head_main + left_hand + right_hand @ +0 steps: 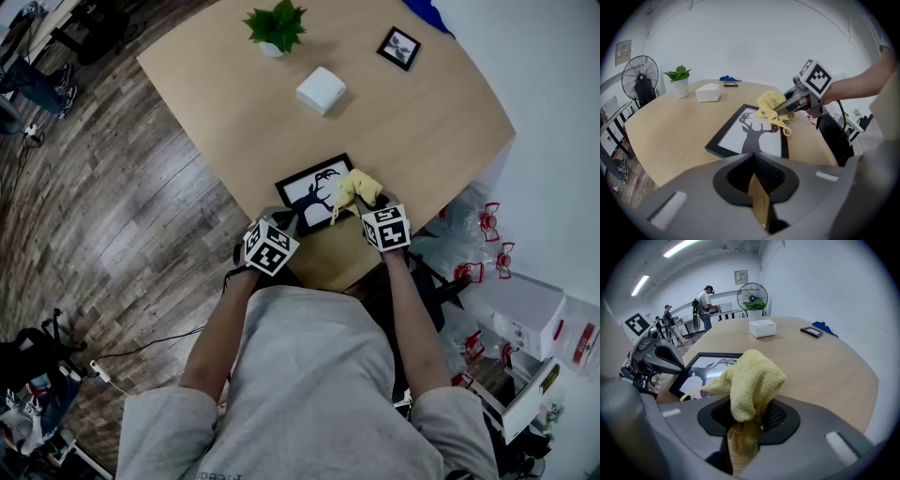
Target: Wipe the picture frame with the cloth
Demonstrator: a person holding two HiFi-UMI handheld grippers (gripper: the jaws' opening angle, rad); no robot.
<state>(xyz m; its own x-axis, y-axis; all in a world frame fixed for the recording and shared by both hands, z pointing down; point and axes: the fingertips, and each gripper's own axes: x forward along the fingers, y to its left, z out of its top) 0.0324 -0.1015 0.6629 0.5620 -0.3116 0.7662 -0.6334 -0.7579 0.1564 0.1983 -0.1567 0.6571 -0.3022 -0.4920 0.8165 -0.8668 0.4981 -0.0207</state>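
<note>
A black picture frame [314, 192] with a deer silhouette lies flat near the table's front edge; it also shows in the left gripper view [745, 136] and the right gripper view [701, 369]. My right gripper [371, 200] is shut on a yellow cloth [358, 187], which bunches out of the jaws [750, 380] and rests on the frame's right side [772, 105]. My left gripper [285, 222] sits at the frame's near left corner. Its jaws are shut with nothing between them [758, 190], and the frame lies just ahead of them.
Farther back on the wooden table [422, 122] stand a white box [321, 90], a potted plant [276, 26] and a small black frame [398, 48]. White boxes and red-capped clutter [525, 314] sit on the floor at right. People [707, 305] stand far off.
</note>
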